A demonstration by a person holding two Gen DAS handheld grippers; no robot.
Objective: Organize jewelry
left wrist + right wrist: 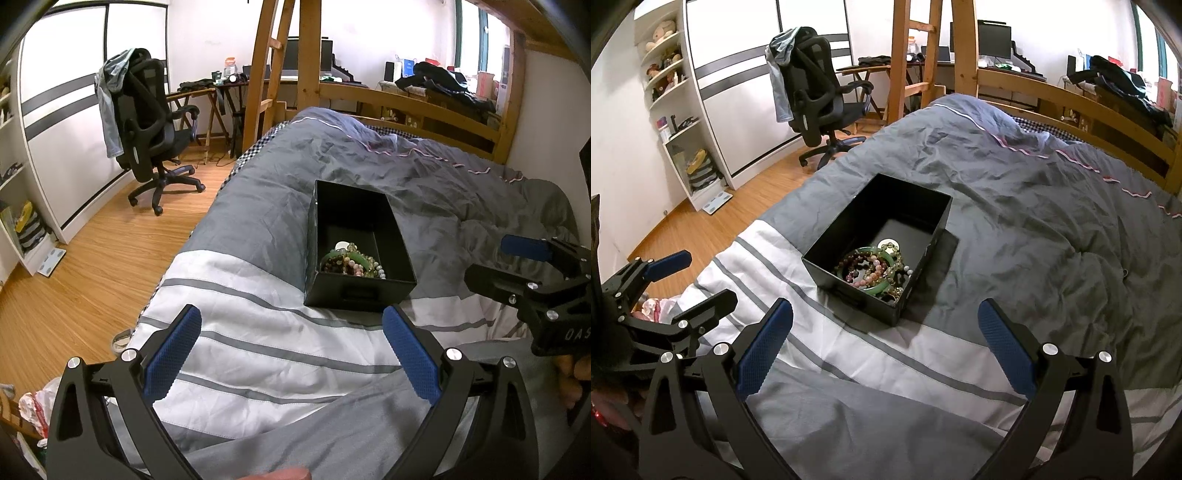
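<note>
Both the left gripper (291, 343) and right gripper (886, 336) are hovering spread wide, holding nothing. Bracelets (875, 269) are lying heaped inside the black box (849, 291) on the bed (1034, 240)

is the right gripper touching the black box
Apart. The right wrist view shows striped bedding between the open right gripper and the black box.

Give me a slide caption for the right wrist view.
Open right hand-held gripper faces a black rectangular box of beaded bracelets on a grey striped quilt.
</note>
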